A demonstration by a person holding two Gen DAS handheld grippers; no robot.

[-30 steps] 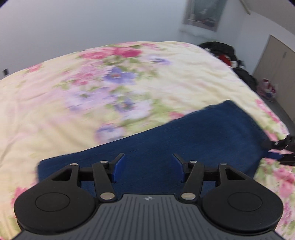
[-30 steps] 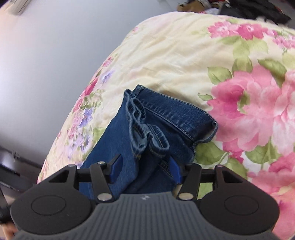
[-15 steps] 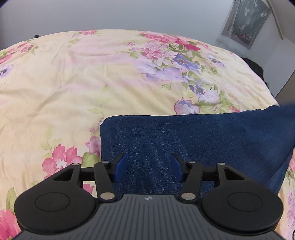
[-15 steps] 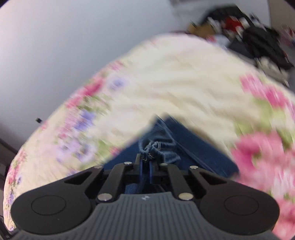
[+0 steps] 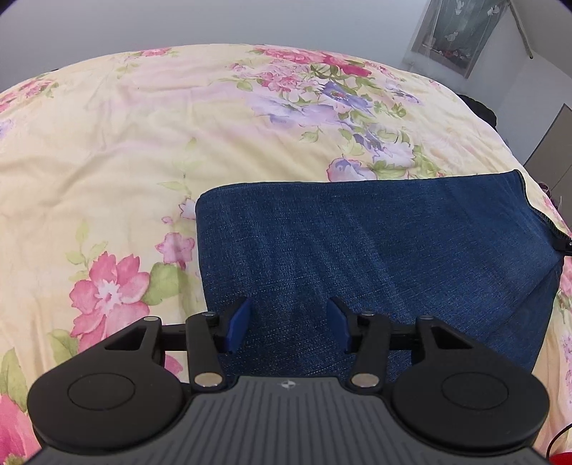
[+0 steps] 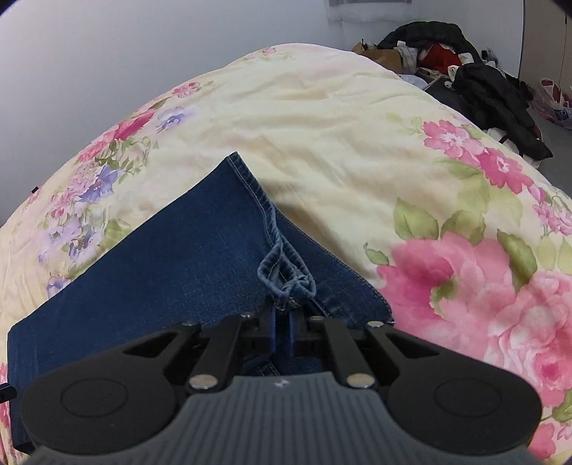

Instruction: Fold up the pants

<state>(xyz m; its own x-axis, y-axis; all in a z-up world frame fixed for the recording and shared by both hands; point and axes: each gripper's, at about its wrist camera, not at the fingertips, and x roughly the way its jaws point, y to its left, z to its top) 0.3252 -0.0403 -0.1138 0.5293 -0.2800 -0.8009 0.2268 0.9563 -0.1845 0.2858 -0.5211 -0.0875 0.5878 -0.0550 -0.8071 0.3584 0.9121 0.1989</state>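
Note:
Dark blue jeans (image 5: 375,250) lie folded lengthwise on a floral bedspread (image 5: 143,143). My left gripper (image 5: 287,323) is open, its blue pads hovering just over the jeans near their folded left end. In the right wrist view the jeans (image 6: 161,257) run away to the left, and my right gripper (image 6: 282,329) is shut on the bunched hem ends (image 6: 286,275) of the legs, lifting them slightly. The right gripper's tip shows at the far right edge of the left wrist view (image 5: 565,245).
The bed (image 6: 321,118) stands against a plain grey wall. A pile of dark clothes and bags (image 6: 464,71) sits beyond the bed's far right side. A window (image 5: 461,32) and a door (image 5: 550,150) are at the right.
My right gripper closed on the leg hems and lifted them. My left gripper swung left along the jeans to the folded end and stayed open.

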